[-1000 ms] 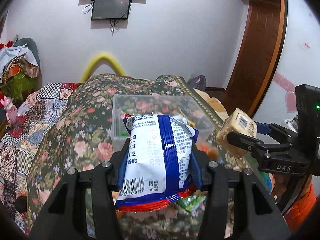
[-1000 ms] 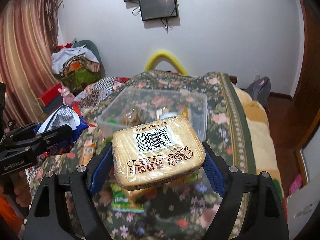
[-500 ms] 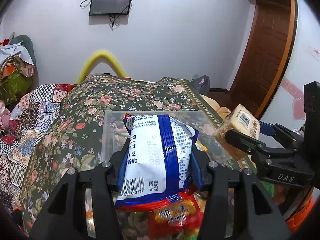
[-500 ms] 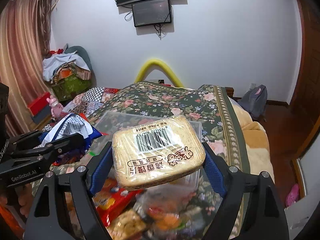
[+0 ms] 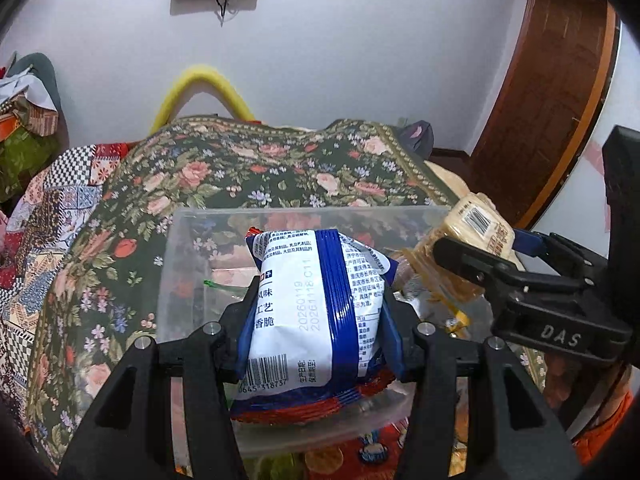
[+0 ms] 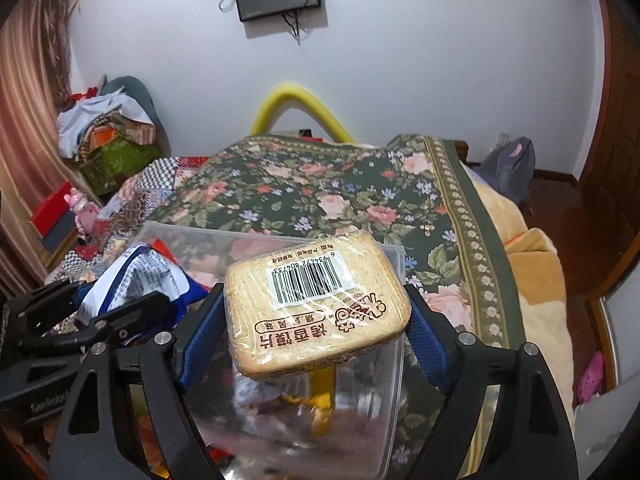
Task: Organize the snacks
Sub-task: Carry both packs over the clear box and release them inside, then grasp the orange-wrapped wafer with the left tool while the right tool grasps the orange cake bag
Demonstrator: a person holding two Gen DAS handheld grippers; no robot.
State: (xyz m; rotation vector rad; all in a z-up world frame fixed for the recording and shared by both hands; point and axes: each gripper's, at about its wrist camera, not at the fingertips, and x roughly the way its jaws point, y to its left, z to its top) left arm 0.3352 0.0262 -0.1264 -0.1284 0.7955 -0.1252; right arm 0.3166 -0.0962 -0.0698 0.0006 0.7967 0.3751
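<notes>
Left wrist view shows, at the left side, the floral bedspread (image 5: 248, 176) that runs free up to the white wall. In the middle, the left gripper (image 5: 316, 312) has its blue pads pressed on both sides of a blue and white snack bag (image 5: 312, 308), so it is closed on the bag. The bag hangs over the clear plastic bin (image 5: 176, 264), inside the line of its left rim and near rim. To the right, the right gripper (image 5: 480, 248) clamps a wrapped toast pack (image 5: 476, 224) just above the bin's right far corner. In the right wrist view, the toast pack (image 6: 316, 300) sits between the wide-set blue pads, both touching its sides, above the bin's right wall (image 6: 396, 344). Right of this wall the bedspread border (image 6: 476, 240) and a beige blanket (image 6: 532, 280) lie uncovered. Other snacks are inside the bin, blurred.
</notes>
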